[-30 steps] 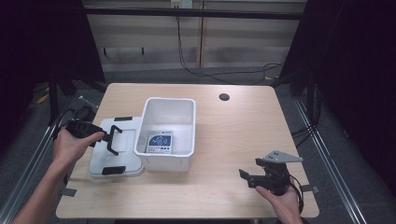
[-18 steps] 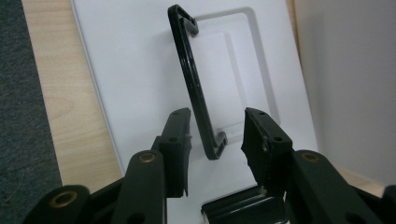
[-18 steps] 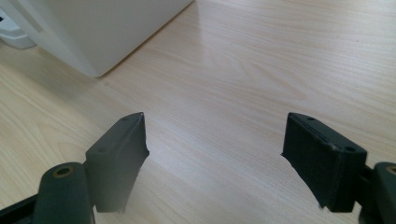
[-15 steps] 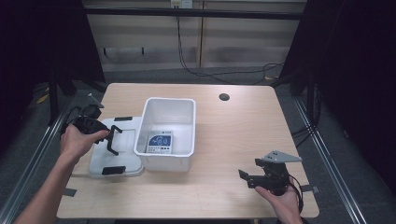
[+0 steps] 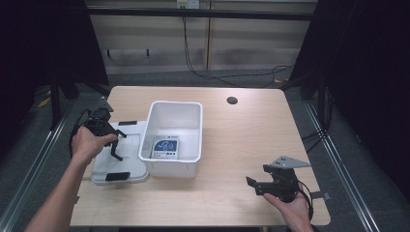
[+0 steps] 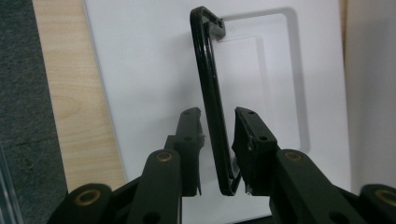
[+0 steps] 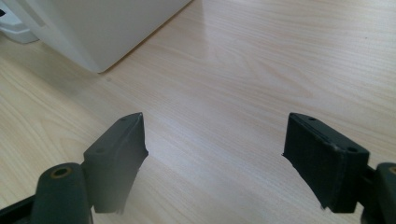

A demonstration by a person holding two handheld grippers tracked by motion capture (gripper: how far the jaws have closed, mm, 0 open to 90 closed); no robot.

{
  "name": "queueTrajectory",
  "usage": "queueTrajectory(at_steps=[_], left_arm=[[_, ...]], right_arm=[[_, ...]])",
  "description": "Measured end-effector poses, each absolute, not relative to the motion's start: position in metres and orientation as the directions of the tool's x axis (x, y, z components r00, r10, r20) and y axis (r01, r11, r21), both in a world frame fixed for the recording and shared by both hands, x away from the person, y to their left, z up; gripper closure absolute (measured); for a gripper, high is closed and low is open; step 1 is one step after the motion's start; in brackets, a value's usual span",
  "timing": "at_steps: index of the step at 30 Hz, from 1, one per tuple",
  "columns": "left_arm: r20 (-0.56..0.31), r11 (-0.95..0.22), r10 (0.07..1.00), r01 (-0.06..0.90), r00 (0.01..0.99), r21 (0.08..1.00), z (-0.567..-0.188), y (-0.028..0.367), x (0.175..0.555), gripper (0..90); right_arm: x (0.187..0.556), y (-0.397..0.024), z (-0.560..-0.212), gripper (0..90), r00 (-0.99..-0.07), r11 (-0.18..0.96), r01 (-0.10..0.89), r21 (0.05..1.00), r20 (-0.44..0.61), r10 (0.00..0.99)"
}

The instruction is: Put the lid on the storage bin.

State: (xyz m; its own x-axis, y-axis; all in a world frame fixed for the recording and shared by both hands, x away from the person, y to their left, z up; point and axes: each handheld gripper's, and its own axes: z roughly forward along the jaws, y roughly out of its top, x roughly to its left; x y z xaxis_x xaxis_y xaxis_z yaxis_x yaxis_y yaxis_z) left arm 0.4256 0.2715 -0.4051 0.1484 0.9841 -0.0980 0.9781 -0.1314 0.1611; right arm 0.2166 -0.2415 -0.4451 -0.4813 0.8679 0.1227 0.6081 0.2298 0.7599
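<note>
Left gripper (image 6: pixel 217 149) jaws just closing round lid (image 5: pixel 126 155) handle (image 6: pixel 211 93) (gaps remain); right gripper (image 7: pixel 215 158) spread over bare table (image 7: pixel 261 65).

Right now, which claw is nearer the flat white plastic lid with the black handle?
Left. The left claw is over the flat white plastic lid, its jaws just closing around the black handle. The right claw hovers open beyond the white bin.

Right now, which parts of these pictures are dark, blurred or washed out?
High view: dark surroundings, evenly lit table. Left gripper view: white lid pale, its black handle sharp. Right gripper view: near jaws soft, white bin bright.
</note>
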Motion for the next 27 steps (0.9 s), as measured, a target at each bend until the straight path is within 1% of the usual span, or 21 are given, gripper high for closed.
queueTrajectory(at_steps=[5,12,13,17,19,21,25,27], left_arm=[[-0.091,-0.117,0.987,0.98,0.133,0.16,-0.408,0.27,0.429,71.8],[-0.109,-0.101,0.987,0.984,0.118,0.149,-0.418,0.271,0.431,76.4],[-0.101,-0.101,0.988,0.983,0.116,0.151,-0.419,0.271,0.431,76.9],[-0.124,-0.094,0.986,0.984,0.114,0.154,-0.419,0.267,0.432,77.5],[-0.122,-0.113,0.984,0.984,0.13,0.138,-0.421,0.264,0.433,78.3],[-0.111,-0.106,0.986,0.984,0.122,0.143,-0.422,0.262,0.433,79.2],[-0.122,-0.102,0.985,0.985,0.119,0.139,-0.422,0.26,0.434,81.7],[-0.124,-0.083,0.987,0.988,0.099,0.131,-0.422,0.26,0.434,82.5]], right_arm=[[0.217,-0.241,-0.445,19.6,-0.486,0.235,0.609,0.758,0.121,0.866],[0.218,-0.241,-0.446,19.4,-0.486,0.236,0.615,0.753,0.127,0.864],[0.218,-0.24,-0.447,19.4,-0.488,0.238,0.614,0.753,0.125,0.864],[0.218,-0.24,-0.446,19.5,-0.489,0.24,0.615,0.751,0.124,0.864],[0.218,-0.24,-0.447,19.4,-0.488,0.238,0.615,0.752,0.127,0.863],[0.218,-0.24,-0.447,19.4,-0.488,0.236,0.617,0.751,0.129,0.864],[0.218,-0.24,-0.447,19.4,-0.489,0.239,0.62,0.747,0.13,0.863],[0.218,-0.24,-0.447,19.4,-0.488,0.24,0.622,0.745,0.13,0.863]])
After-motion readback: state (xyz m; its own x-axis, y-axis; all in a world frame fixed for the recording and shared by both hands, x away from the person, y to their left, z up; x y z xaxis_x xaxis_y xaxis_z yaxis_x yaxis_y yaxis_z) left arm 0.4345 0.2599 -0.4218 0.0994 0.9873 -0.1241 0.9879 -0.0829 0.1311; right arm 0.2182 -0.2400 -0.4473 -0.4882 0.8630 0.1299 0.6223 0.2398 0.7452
